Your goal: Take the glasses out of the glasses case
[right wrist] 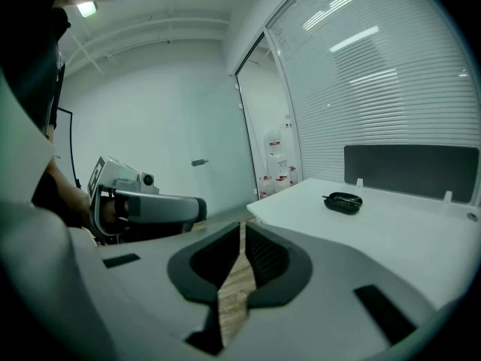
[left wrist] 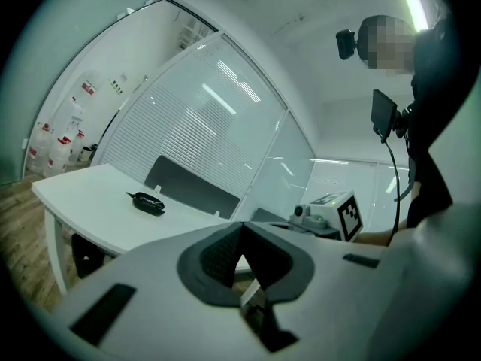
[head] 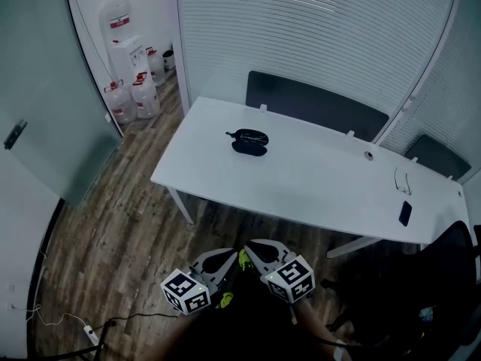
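Observation:
A black glasses case [head: 249, 142] lies on the far left part of the white table [head: 316, 179]. It seems to lie open with something dark in it, but it is too small to be sure. The case also shows small in the left gripper view [left wrist: 146, 201] and in the right gripper view [right wrist: 343, 201]. Both grippers hang low in front of the table, well short of it. My left gripper [head: 224, 258] [left wrist: 241, 228] is shut on nothing. Beside it, my right gripper [head: 257, 248] [right wrist: 242, 230] has its jaws together, with only floor behind them.
A loose pair of glasses [head: 402, 180] and a dark phone [head: 405, 213] lie at the table's right end. Dark partition panels [head: 316, 104] line its far edge. A black chair [head: 443, 277] stands at the right, water jugs [head: 135, 92] in the far left corner, and a power strip [head: 92, 334] on the floor.

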`<action>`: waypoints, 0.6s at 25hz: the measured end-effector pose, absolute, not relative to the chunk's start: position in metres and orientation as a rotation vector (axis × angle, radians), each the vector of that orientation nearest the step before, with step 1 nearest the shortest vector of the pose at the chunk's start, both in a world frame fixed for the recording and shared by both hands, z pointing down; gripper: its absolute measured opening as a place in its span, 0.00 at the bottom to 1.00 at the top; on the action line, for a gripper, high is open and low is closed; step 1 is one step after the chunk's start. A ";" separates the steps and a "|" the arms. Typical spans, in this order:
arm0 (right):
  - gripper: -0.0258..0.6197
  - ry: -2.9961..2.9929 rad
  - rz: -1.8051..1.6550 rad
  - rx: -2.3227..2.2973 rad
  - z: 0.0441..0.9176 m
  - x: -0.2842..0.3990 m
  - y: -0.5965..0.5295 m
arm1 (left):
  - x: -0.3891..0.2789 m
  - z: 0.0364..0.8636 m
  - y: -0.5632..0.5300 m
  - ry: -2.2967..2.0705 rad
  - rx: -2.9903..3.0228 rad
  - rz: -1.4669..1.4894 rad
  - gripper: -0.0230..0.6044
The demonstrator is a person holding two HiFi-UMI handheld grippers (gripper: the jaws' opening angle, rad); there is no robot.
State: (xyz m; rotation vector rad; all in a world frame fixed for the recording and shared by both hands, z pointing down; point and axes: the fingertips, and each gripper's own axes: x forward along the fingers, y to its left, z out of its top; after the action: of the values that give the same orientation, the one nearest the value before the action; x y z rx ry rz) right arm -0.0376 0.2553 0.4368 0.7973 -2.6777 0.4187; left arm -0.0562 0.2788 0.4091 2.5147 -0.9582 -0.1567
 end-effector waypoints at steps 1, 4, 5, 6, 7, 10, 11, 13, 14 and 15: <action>0.07 -2.678 0.418 0.793 0.437 -0.038 0.253 | -0.056 0.409 0.276 -0.958 2.515 -0.153 0.05; 0.07 -2.678 0.423 0.787 0.438 -0.038 0.243 | -0.054 0.408 0.265 -0.958 2.513 -0.151 0.05; 0.07 -2.677 0.426 0.787 0.439 -0.037 0.238 | -0.053 0.408 0.260 -0.959 2.515 -0.149 0.05; 0.07 -2.675 0.430 0.787 0.440 -0.037 0.233 | -0.053 0.408 0.256 -0.961 2.517 -0.146 0.05; 0.07 -2.674 0.435 0.789 0.441 -0.036 0.228 | -0.053 0.407 0.250 -0.965 2.518 -0.145 0.05; 0.07 -2.682 0.450 0.784 0.441 -0.036 0.211 | -0.053 0.405 0.233 -0.981 2.509 -0.150 0.05; 0.07 -2.684 0.453 0.780 0.441 -0.036 0.206 | -0.052 0.405 0.227 -0.984 2.506 -0.151 0.05; 0.07 -2.682 0.455 0.780 0.441 -0.033 0.193 | -0.049 0.405 0.215 -0.985 2.500 -0.150 0.05; 0.07 -2.680 0.456 0.782 0.442 -0.032 0.186 | -0.048 0.406 0.210 -0.984 2.497 -0.147 0.05; 0.07 -2.678 0.457 0.783 0.443 -0.030 0.180 | -0.045 0.407 0.204 -0.983 2.493 -0.144 0.05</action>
State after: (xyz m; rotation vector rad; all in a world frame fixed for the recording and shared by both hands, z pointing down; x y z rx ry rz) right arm -0.0304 0.1798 0.4426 0.7831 -2.6777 0.4569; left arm -0.0454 0.2043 0.4072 2.4933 -0.9827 -0.1442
